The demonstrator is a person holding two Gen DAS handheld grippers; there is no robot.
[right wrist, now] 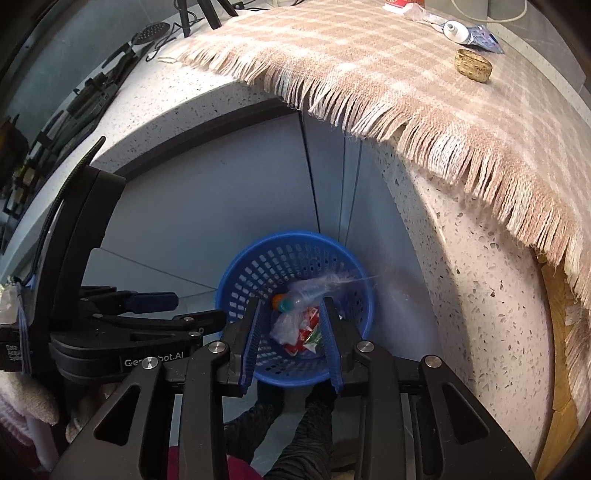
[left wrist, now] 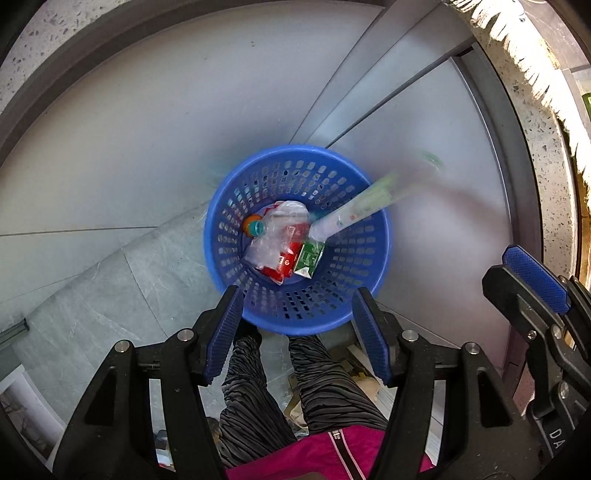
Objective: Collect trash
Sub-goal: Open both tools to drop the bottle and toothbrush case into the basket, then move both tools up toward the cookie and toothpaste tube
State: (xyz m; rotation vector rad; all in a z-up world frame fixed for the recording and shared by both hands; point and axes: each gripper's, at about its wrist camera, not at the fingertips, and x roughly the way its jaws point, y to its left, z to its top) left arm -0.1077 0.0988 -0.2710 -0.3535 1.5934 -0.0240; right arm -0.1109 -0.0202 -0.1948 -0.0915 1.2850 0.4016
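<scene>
Item: blue perforated waste basket [left wrist: 295, 314], standing on the grey tiled floor against the cabinet front, below the speckled stone counter [right wrist: 480, 302].

Contents, lying at the basket's bottom: crumpled clear plastic bag [left wrist: 275, 236], red-and-white wrapper [left wrist: 282, 264], green carton [left wrist: 309, 258], bottle with teal cap [left wrist: 255, 228] beside something orange.

In transit: a pale, green-ended item [left wrist: 354, 210], motion-blurred, is slanting across the basket's far-right rim, lower end inside; what it is cannot be told.

Left gripper [left wrist: 297, 321]: hanging steeply downward over the basket's near rim, jaws apart, nothing between the pads.

Right gripper [right wrist: 291, 343]: hanging above the basket mouth, jaws parted more narrowly, nothing pressed between them; the trash shows through the gap.

Still on the counter: fringed checked cloth [right wrist: 369, 74] overhanging the edge, with a yellowish block [right wrist: 474, 65], a white-capped tube [right wrist: 458, 31] and a blue packet [right wrist: 485, 37] near its far-right corner.

Handling note: judged a drop step. Doing it well means keeping both grippers centred over the mouth, jaws wide, letting the piece settle fully inside before lifting away, and steering clear of the rim, since a light basket could tip.
</scene>
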